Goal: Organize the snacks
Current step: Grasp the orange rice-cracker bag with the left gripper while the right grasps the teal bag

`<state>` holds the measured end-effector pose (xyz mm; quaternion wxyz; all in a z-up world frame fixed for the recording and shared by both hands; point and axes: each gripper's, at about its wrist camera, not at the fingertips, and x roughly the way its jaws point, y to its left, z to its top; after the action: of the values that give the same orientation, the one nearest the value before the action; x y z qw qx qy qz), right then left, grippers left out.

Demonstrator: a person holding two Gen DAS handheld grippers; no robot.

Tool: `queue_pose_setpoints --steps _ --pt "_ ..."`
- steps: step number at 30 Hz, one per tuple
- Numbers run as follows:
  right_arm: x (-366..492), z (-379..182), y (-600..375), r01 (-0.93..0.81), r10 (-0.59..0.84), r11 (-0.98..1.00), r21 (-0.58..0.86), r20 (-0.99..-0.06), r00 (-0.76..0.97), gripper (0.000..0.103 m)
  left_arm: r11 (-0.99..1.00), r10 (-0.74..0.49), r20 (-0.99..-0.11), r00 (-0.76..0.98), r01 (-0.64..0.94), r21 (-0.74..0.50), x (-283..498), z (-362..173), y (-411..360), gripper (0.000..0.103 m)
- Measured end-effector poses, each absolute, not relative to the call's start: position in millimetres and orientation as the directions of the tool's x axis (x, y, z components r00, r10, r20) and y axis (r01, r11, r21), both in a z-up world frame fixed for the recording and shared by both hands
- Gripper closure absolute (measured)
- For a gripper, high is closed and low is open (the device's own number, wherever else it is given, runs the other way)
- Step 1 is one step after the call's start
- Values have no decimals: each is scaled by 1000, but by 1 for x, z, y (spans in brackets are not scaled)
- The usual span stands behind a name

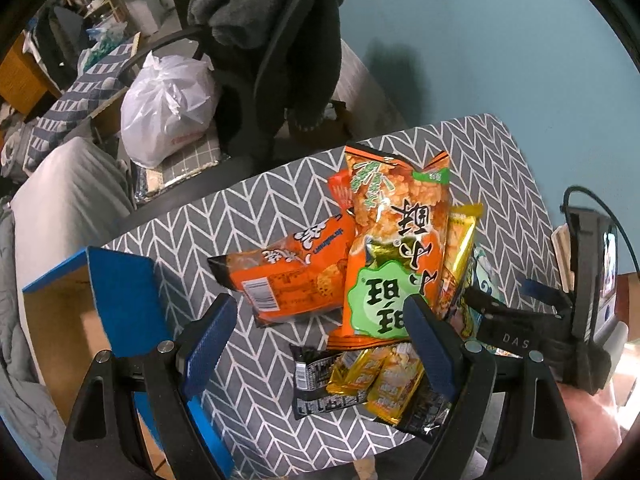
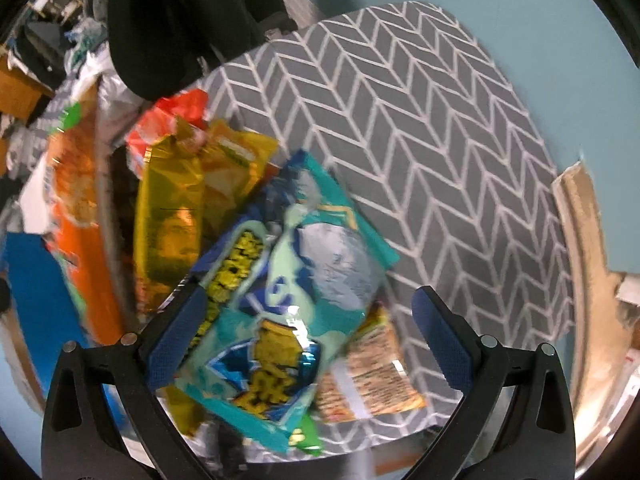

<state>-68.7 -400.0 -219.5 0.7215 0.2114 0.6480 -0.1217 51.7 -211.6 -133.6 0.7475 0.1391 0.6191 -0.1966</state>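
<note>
Both the left gripper [image 1: 320,344] and right gripper [image 2: 312,344] stand wide open over the snack pile, so the right should close squarely on the teal packet [image 2: 288,312] between its jaws.

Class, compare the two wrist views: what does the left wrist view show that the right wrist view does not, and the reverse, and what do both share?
Only the left wrist view shows the white plastic bag beyond the table, the black packet and the small gold packets near its open left claw.

Only the right wrist view shows the whole teal bag and the label-side packet beneath it, under the open right claw.

Both share the grey chevron cloth, the orange snack bags and the blue box flap.
</note>
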Motion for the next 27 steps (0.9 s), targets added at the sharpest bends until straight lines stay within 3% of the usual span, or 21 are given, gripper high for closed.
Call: queue_pose_setpoints --steps 6,13,24,27 --pt "-84 -228 -423 471 83 875 114 -993 85 2 863 -121 -983 136 505 -37 54 -141 -226 17" --pt "-87 -228 -442 567 243 772 288 -957 155 2 857 -143 -985 101 510 -72 59 -148 -237 17" --pt "-77 -253 -415 567 235 786 247 -967 96 2 862 -153 -988 29 493 -119 69 -168 -258 17" --pt "-69 -257 -407 539 227 807 241 -969 93 13 858 -154 -988 8 497 -129 68 -174 -264 17"
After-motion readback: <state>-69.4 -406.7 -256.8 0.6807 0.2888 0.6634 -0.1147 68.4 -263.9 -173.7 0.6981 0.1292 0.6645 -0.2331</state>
